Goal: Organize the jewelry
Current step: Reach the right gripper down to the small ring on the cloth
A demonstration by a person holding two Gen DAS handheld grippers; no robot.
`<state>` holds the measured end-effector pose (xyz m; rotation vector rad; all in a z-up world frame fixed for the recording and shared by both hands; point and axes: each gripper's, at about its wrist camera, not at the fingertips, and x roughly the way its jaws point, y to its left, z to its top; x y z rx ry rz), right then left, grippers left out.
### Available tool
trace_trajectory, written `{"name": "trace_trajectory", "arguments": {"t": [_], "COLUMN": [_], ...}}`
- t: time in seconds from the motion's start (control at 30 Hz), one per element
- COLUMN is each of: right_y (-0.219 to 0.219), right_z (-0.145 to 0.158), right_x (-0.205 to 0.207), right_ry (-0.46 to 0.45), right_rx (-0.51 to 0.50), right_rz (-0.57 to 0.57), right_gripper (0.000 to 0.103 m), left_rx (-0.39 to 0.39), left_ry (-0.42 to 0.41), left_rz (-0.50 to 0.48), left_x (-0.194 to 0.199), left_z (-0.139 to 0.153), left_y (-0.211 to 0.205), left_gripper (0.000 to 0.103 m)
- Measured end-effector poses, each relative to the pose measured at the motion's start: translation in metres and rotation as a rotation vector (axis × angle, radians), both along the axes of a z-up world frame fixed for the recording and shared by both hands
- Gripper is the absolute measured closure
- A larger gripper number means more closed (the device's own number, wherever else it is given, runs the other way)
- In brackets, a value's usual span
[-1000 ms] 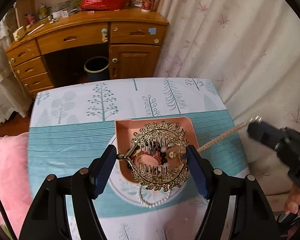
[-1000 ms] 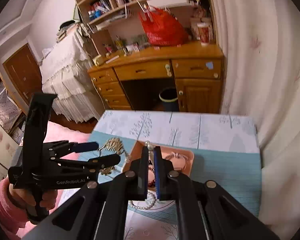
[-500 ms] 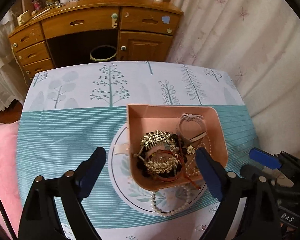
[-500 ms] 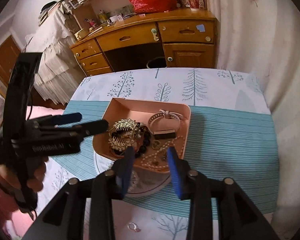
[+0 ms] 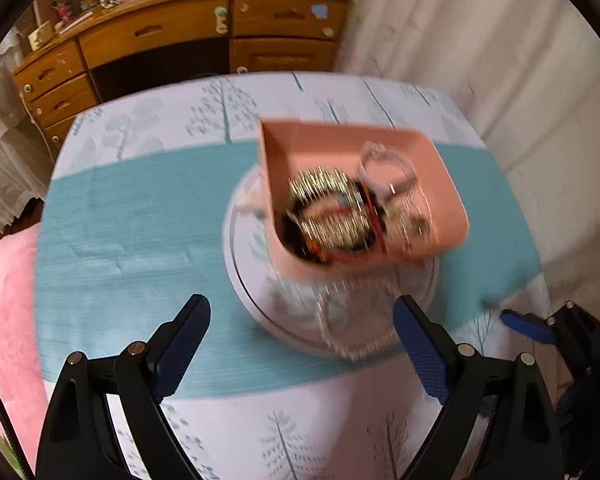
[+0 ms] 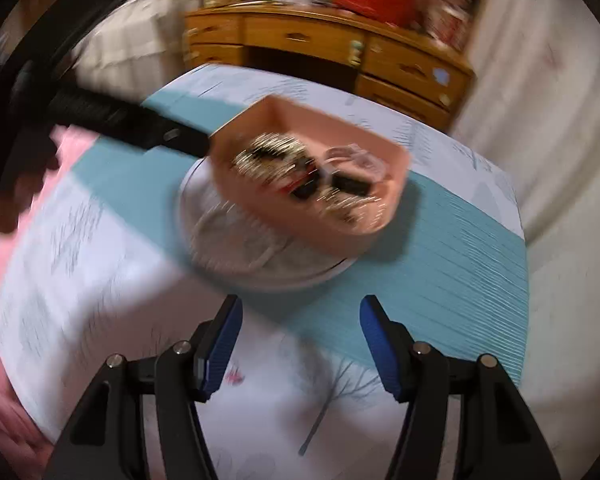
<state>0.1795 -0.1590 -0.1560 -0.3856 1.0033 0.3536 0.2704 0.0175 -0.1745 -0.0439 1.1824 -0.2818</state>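
A pink tray [image 5: 440, 168] sits on the round white patterned circle of the tablecloth, blurred by motion. It holds a gold hair comb [image 5: 324, 196], a white bracelet [image 5: 384, 164], beads and other jewelry. A pearl necklace [image 5: 340, 332] lies on the cloth in front of the tray. My left gripper [image 5: 300, 344] is open and empty, near the table's front, short of the tray. My right gripper [image 6: 300, 344] is open and empty, also short of the tray [image 6: 300, 120]. The left gripper's arm [image 6: 112, 118] shows at left in the right wrist view.
The table has a teal and white tree-print cloth [image 5: 120, 240]. A wooden desk with drawers [image 5: 180, 40] stands behind it. White curtains [image 5: 500, 60] hang at the right. A pink blanket [image 5: 4, 320] lies at the left. A small pink thing [image 6: 234, 378] lies on the cloth.
The gold comb and the bead strand were let go into the tray. Both grippers opened and have pulled back toward the table's front. Both views are now motion-blurred.
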Motion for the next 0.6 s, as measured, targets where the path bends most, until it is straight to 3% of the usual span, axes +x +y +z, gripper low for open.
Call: {"name": "trace_trajectory", "arguments": {"t": [0.1, 0.2, 0.27, 0.37, 0.43, 0.6], "right_y": [-0.001, -0.003, -0.002, 0.000, 0.000, -0.004], "right_z": [-0.012, -0.022, -0.027, -0.035, -0.037, -0.041], "right_x": [-0.013, -0.025, -0.030, -0.036, -0.039, -0.037], "right_ry": [0.057, 0.069, 0.066, 0.075, 0.081, 0.068], "right_rx": [0.069, 0.108, 0.102, 0.099, 0.098, 0.105], "right_rz": [-0.004, -0.036, -0.042, -0.030, -0.014, 0.006], "right_gripper": [0.042, 0.042, 0.043, 0.058, 0.065, 0.067], "left_rx": [-0.003, -0.013, 0.035, 0.128, 0.139, 0.159], "left_ry": [0.028, -0.057, -0.134, -0.186, -0.198, -0.176], "left_rz": [-0.012, -0.003, -0.028, -0.084, -0.116, -0.212], "left_x": [-0.015, -0.033, -0.044, -0.051, -0.052, -0.049], "left_z": [-0.011, -0.011, -0.011, -0.015, -0.017, -0.029], "left_y": [-0.006, -0.012, -0.022, -0.040, -0.048, -0.067], "left_gripper": [0.012, 0.012, 0.012, 0.012, 0.018, 0.045]}}
